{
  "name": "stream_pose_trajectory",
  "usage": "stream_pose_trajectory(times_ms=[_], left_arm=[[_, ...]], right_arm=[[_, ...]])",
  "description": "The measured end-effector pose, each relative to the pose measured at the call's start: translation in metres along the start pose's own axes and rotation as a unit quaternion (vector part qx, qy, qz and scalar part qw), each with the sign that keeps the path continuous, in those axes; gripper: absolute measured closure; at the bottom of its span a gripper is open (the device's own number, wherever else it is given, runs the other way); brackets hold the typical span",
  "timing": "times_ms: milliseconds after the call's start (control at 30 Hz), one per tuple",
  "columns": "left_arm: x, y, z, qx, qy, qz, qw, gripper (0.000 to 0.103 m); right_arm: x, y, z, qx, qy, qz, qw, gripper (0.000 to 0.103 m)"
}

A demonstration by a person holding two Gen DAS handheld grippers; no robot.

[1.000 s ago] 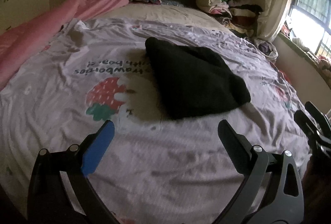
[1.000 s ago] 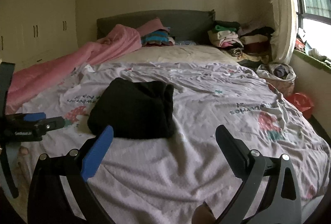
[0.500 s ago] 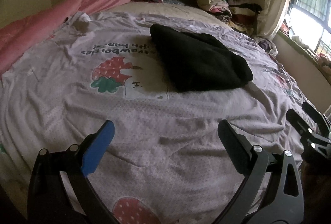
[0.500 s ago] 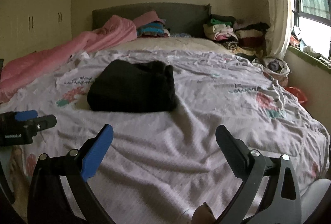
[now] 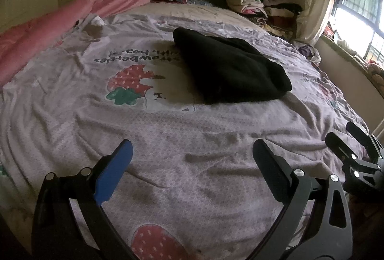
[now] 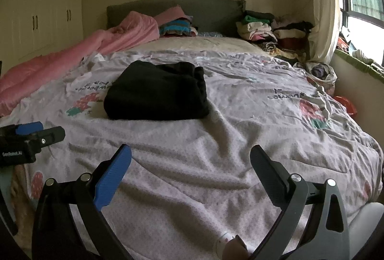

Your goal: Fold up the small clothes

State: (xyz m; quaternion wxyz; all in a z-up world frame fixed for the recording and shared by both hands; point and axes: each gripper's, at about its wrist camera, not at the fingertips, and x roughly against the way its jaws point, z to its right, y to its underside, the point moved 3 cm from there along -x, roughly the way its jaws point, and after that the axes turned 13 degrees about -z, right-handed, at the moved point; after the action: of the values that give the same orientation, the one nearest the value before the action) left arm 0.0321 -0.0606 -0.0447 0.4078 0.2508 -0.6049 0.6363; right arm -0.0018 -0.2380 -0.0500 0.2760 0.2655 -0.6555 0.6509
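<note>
A: The grippers, how are they?
B: Left gripper (image 5: 192,159) and right gripper (image 6: 190,161) both spread wide, holding nothing, above the bedsheet (image 6: 240,139).
A: And the black garment (image 6: 158,94)?
B: Folded, mid-bed, beyond both; pink blanket (image 6: 72,55) at left.

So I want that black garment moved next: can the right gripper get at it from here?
Probably yes: the right gripper has open jaws, and only bare bedsheet lies before the black garment.

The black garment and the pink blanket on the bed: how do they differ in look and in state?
The black garment is folded into a compact bundle; the pink blanket is crumpled and stretched out long. The black garment lies in the middle of the strawberry-print sheet; the pink blanket runs along the bed's left side to the headboard. Neither is touched by the open left gripper or the open right gripper.
</note>
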Motion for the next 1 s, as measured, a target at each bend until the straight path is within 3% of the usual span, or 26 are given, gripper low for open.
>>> stream_pose_trajectory(times_ms=[1000], left_arm=[[0.0056, 0.0003, -0.0042, 0.005, -0.027, -0.001, 0.9996, 0.009]], right_arm=[[0.0017, 0.0041, -0.0003, 0.000, 0.001, -0.009, 1.000, 0.004]])
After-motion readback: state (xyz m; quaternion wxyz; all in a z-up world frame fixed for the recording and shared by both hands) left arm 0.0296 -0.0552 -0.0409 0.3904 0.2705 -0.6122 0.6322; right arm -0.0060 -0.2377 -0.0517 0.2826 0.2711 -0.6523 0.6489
